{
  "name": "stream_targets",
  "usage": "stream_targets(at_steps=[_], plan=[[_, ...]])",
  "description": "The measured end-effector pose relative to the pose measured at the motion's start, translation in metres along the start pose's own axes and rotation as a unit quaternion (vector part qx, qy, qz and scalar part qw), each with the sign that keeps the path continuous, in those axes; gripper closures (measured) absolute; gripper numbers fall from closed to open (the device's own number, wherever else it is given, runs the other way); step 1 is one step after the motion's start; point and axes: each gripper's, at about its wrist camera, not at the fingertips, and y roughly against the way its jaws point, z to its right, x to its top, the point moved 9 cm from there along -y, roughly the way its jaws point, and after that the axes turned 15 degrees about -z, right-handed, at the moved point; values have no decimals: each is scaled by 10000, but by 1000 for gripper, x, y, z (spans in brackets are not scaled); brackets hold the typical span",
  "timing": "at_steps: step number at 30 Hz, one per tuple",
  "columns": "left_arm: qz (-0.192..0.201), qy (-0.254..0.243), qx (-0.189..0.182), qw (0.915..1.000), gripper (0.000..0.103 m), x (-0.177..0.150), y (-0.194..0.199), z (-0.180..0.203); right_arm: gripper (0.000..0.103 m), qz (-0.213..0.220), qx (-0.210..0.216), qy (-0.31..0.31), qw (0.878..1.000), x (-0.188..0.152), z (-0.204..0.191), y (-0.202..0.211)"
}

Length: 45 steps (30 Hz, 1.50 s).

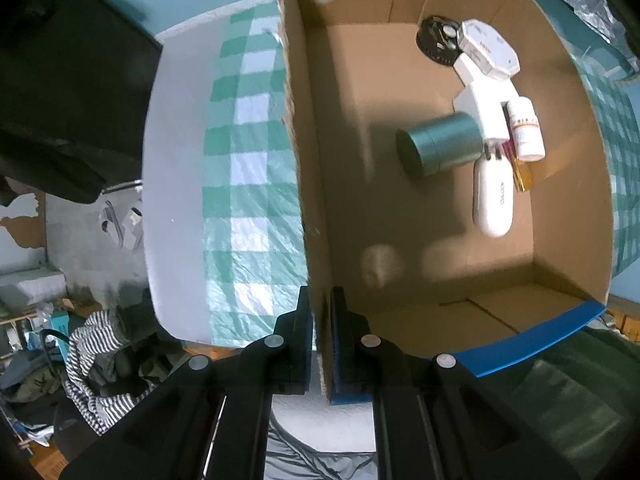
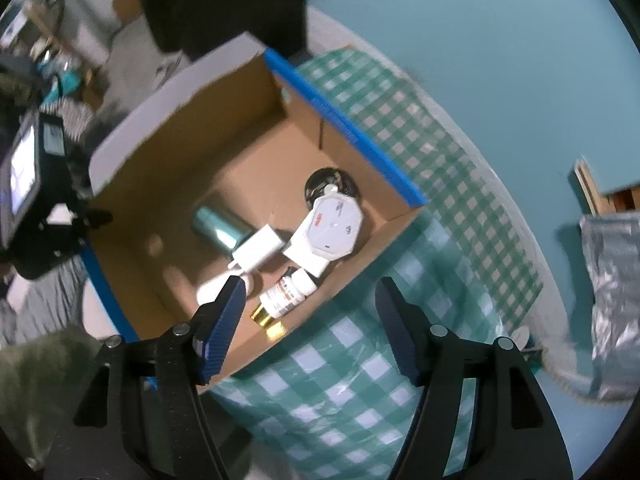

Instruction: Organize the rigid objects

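Observation:
A cardboard box [image 1: 312, 184] with blue rims sits on a green checked cloth. My left gripper [image 1: 322, 320] is shut on the box's left wall. Inside lie a teal cylinder tin [image 1: 440, 144], a white charger [image 1: 484, 108], a white octagonal box [image 1: 486, 48], a white pill bottle [image 1: 526, 128], a white oval case [image 1: 493, 196], a gold tube [image 1: 524, 176] and a black round lid [image 1: 434, 40]. My right gripper [image 2: 310, 320] is open and empty above the box's near wall [image 2: 352, 280], over the pill bottle [image 2: 286, 294] and octagonal box [image 2: 332, 226].
The checked cloth [image 2: 360, 380] covers a round white table [image 1: 176, 160]. A silver foil bag [image 2: 616, 300] lies at the right. Striped clothing [image 1: 96, 360] and clutter lie on the floor at the left. My left gripper's body [image 2: 36, 204] shows at the box's far side.

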Motion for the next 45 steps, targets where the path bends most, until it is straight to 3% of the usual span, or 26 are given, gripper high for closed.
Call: stream_targets(at_steps=[2, 6, 9, 15, 19, 29, 35, 45], plan=[[125, 44, 22, 9999, 92, 2, 12, -1, 34, 135, 20, -210, 9997, -2, 4, 11], [519, 284, 41, 9982, 74, 6, 38, -7, 34, 452, 44, -633, 9970, -8, 11, 35], [815, 387, -31, 9959, 69, 8, 60, -5, 33, 653, 88, -882, 9939, -14, 12, 50], [1377, 448, 12, 9895, 31, 7, 102, -8, 33, 944, 152, -1491, 9842, -28, 19, 70], [1639, 474, 33, 9853, 21, 7, 131, -6, 33, 1121, 225, -1878, 9755, -37, 26, 79], [2333, 680, -208, 9698, 9, 1, 187, -1, 33, 1707, 80, -2729, 9468, -63, 48, 108], [2515, 726, -120, 9651, 9, -1, 200, 3, 33, 1761, -63, -2884, 9412, -71, 50, 108], [2507, 747, -93, 9651, 9, -3, 204, 8, 33, 1723, -142, -2998, 9382, -84, 53, 105]])
